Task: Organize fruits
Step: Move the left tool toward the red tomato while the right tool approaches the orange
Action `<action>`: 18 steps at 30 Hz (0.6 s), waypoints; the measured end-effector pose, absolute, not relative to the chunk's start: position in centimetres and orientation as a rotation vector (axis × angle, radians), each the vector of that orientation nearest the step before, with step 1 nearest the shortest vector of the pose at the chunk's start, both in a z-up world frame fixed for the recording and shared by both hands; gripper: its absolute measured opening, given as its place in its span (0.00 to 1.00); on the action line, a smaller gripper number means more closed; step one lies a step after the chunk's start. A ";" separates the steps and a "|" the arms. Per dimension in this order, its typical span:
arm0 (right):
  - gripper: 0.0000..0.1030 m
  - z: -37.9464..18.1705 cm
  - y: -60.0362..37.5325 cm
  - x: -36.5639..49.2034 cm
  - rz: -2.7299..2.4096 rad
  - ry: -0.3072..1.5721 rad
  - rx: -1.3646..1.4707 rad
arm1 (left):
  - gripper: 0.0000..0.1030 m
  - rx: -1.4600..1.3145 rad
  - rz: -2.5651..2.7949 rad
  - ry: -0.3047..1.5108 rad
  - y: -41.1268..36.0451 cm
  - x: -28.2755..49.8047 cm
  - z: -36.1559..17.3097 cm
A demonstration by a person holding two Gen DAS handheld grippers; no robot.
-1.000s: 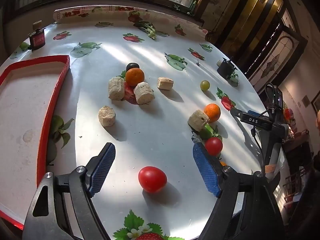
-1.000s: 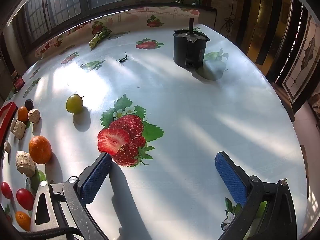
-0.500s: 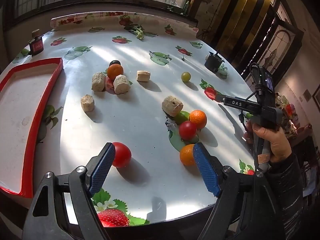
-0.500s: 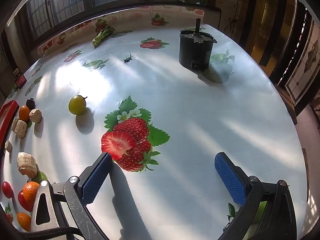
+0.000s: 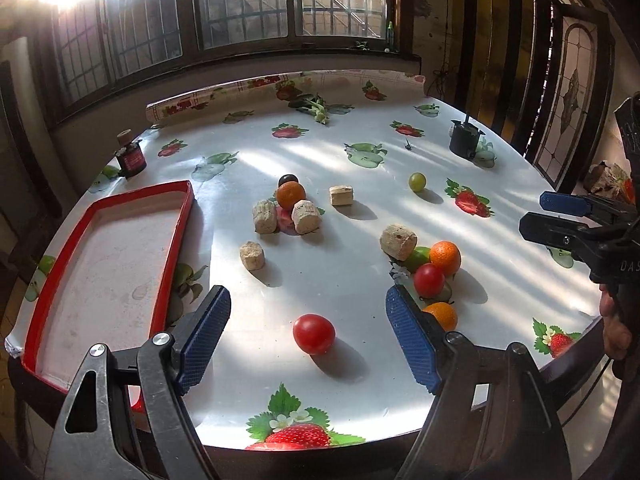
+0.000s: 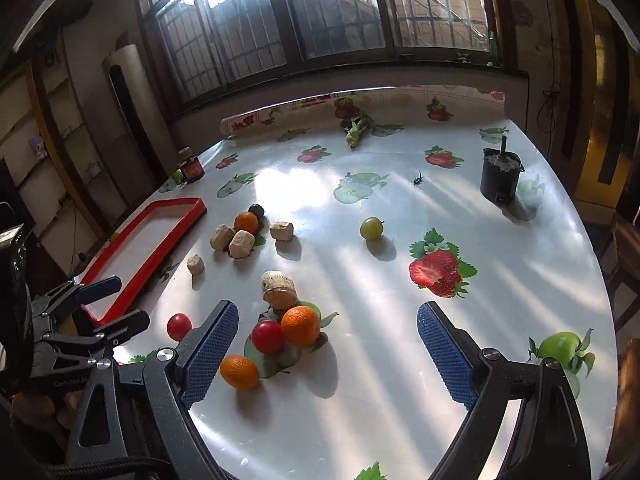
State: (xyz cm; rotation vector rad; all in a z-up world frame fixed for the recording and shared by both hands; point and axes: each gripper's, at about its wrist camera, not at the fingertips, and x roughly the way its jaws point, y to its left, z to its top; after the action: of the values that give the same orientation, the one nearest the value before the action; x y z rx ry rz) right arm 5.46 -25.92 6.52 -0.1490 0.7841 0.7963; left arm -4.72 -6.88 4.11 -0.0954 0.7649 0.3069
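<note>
While your left gripper [image 5: 308, 344] hangs released low in the frame, a red tomato [image 5: 313, 334] sits on the table between its blue pads, touching neither. Your right gripper [image 6: 328, 354] is likewise spread wide, and a cluster lies between its pads toward the left one: an orange [image 6: 239, 372], a second tomato [image 6: 267, 336], a larger orange [image 6: 301, 325], a green fruit, and a cork-like block [image 6: 279, 284] just behind them. Mid-frame, the glossy fruit-print tablecloth [image 5: 340, 252] carries more blocks, another orange [image 5: 291, 195], a dark grape [image 5: 288, 179] and a lone green grape [image 5: 417, 182] to the right. At left, the red-rimmed tray [image 5: 176, 236] lies empty. Farther up stand a small red-labelled jar [image 5: 130, 157] and a black pot [image 5: 464, 141]. Beyond the table's far edge, barred windows [image 5: 248, 8] fill the top of the frame, sun striping the surface.
</note>
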 end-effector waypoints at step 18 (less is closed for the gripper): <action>0.90 6.4 -22.9 -0.6 0.918 0.594 -0.435 | 0.78 -0.061 0.452 0.633 -5.0 -7.3 6.0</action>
State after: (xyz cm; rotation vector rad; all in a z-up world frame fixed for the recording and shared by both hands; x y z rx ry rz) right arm -0.56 -22.94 6.39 -0.4353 0.5944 0.9184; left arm -7.25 -5.03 5.99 -0.0608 0.6333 0.4525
